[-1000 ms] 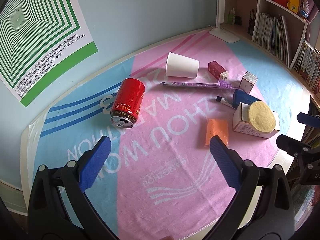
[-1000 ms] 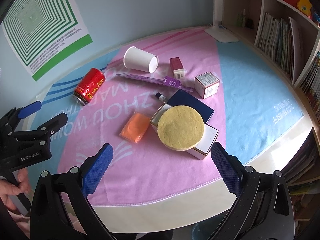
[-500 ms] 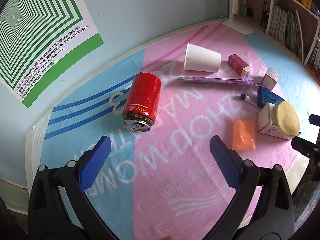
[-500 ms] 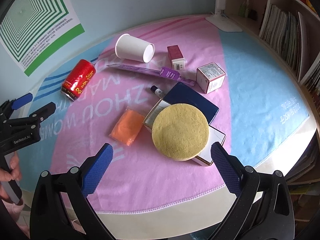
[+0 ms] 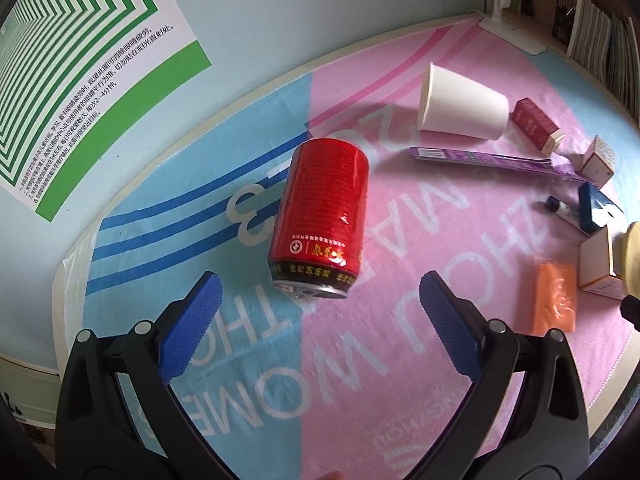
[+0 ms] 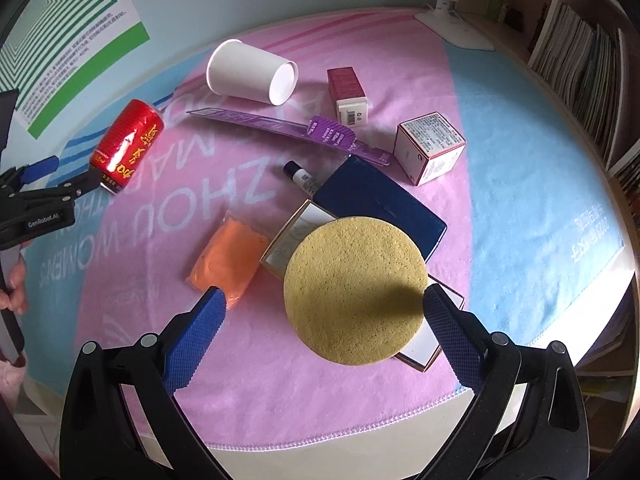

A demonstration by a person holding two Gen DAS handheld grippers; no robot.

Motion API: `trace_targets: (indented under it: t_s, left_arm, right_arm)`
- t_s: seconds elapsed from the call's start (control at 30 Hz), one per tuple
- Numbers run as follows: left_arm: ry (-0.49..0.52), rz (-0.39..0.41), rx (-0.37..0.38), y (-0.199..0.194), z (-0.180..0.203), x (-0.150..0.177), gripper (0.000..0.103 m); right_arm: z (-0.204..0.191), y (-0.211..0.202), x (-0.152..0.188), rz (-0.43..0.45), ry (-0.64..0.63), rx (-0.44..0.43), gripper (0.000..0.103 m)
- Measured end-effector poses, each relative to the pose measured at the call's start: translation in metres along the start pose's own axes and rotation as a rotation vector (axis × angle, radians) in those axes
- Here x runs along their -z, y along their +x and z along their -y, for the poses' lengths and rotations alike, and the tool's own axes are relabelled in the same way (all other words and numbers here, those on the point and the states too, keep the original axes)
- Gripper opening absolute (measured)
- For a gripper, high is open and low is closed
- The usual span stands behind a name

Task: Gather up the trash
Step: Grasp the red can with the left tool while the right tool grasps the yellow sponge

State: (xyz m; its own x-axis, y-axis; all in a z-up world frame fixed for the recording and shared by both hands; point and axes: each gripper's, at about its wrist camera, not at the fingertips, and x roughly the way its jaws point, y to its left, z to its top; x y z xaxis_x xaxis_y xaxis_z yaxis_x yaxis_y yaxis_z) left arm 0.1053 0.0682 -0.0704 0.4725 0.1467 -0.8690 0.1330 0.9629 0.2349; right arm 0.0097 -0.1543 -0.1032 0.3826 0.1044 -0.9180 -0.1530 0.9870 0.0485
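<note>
The left gripper [image 5: 320, 288] has its jaws spread wide, gripping nothing, with the red can [image 5: 322, 218] lying on its side at frame centre, just beyond the blue fingertips [image 5: 208, 286] (its top end faces the camera). The right gripper [image 6: 320, 304] is likewise spread wide and empty; a round yellow sponge [image 6: 354, 290] sits between its tips on a white box [image 6: 416, 346]. An orange packet [image 6: 226, 258] lies left of centre, and a white paper cup [image 6: 250, 72] rests tipped over in the upper middle on the pink-and-blue cloth [image 6: 520, 160].
</note>
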Motion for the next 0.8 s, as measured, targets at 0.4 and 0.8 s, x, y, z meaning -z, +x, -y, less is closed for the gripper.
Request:
trace_targets:
  t_s: [0.4, 0.8]
  left_arm:
    - [0.024, -0.029, 0.023, 0.036, 0.003, -0.021, 0.096]
    - [0.049, -0.041, 0.053, 0.058, 0.008, -0.031, 0.092]
  right_arm:
    - [0.008, 0.011, -0.005, -0.023, -0.012, 0.078, 0.097]
    - [0.015, 0.016, -0.007, -0.011, 0.01, 0.063, 0.084]
